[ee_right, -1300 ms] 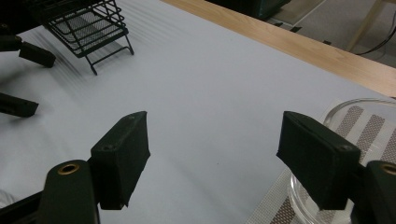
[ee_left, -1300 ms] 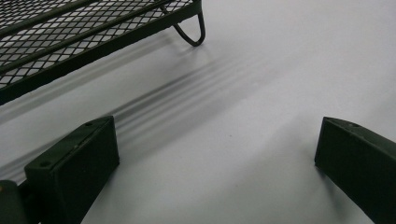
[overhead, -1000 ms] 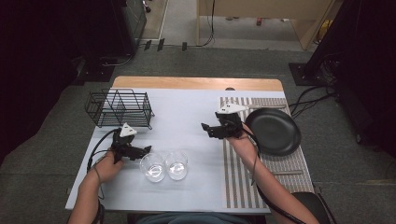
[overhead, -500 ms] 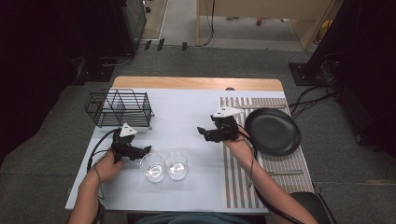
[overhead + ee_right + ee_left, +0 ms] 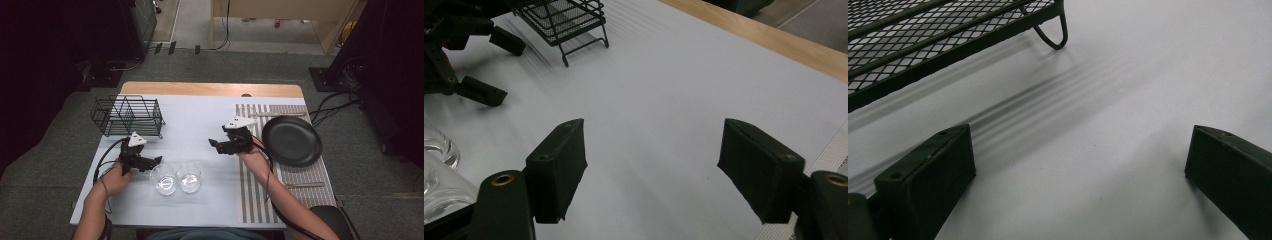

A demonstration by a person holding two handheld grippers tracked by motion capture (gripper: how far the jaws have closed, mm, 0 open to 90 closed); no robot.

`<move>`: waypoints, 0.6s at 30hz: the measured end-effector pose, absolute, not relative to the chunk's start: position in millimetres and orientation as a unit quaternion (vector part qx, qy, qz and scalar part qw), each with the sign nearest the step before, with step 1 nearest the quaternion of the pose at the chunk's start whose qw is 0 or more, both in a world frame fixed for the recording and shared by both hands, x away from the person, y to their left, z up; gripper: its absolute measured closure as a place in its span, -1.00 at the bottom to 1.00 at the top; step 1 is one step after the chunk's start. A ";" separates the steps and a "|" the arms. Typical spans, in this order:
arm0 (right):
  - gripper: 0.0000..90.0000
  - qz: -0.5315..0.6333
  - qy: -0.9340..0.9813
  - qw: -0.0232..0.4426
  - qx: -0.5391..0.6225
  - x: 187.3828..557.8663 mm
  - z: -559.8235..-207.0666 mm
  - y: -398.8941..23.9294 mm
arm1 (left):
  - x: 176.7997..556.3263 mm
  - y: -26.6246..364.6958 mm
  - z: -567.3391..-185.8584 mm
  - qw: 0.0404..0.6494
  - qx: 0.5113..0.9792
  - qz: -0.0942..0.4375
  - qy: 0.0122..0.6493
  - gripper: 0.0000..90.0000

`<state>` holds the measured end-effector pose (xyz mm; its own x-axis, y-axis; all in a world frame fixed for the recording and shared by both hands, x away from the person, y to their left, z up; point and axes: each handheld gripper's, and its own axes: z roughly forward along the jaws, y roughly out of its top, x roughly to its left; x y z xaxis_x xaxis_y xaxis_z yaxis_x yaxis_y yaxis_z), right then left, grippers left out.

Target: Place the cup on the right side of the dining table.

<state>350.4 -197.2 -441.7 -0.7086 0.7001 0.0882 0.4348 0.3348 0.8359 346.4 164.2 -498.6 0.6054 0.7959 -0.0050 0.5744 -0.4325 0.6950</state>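
Pale grey cloth (image 5: 192,122) covers the wooden table (image 5: 210,89), which stands on a grey carpeted floor with dark equipment on either side. Near the person's edge of the cloth stand two clear, low drinking glasses, the left glass (image 5: 163,179) and the right glass (image 5: 189,176), upright and just beside each other, perhaps touching.

Just left of the left glass is the left gripper (image 5: 154,161), held low over the cloth with its tips pointing toward that glass. I cannot tell whether a tip touches it. In the left gripper view its black jaws stand wide apart with only bare cloth between them.

The right gripper (image 5: 215,145) hovers a little beyond the glasses and to their right, pointing left across the table. Its jaws have just been closing a little, yet the right gripper view shows a clear gap between them, and they hold nothing. At the left edge of that view are the rims of the glasses and, farther off, the left gripper.

A black wire dish rack (image 5: 127,116) stands at the far left of the cloth. On the right lies a grey-and-white striped placemat (image 5: 257,200), and a round black plate (image 5: 291,141) rests on it.
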 end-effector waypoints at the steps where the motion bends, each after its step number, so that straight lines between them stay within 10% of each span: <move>1: -0.41 0.457 0.805 0.144 0.351 350.5 -442.7 -196.2 | 346.4 164.3 -498.5 0.337 0.830 0.164 0.412 -1.00; 18: -0.40 0.453 0.817 0.130 0.333 349.3 -459.3 -188.0 | 346.4 164.4 -498.5 0.336 0.831 0.164 0.412 -1.00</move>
<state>349.3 -188.0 -459.3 -0.7448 0.6613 0.0894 0.4255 0.3674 0.8271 346.4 164.4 -498.5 0.6064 0.7951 -0.0037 0.5744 -0.4349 0.6935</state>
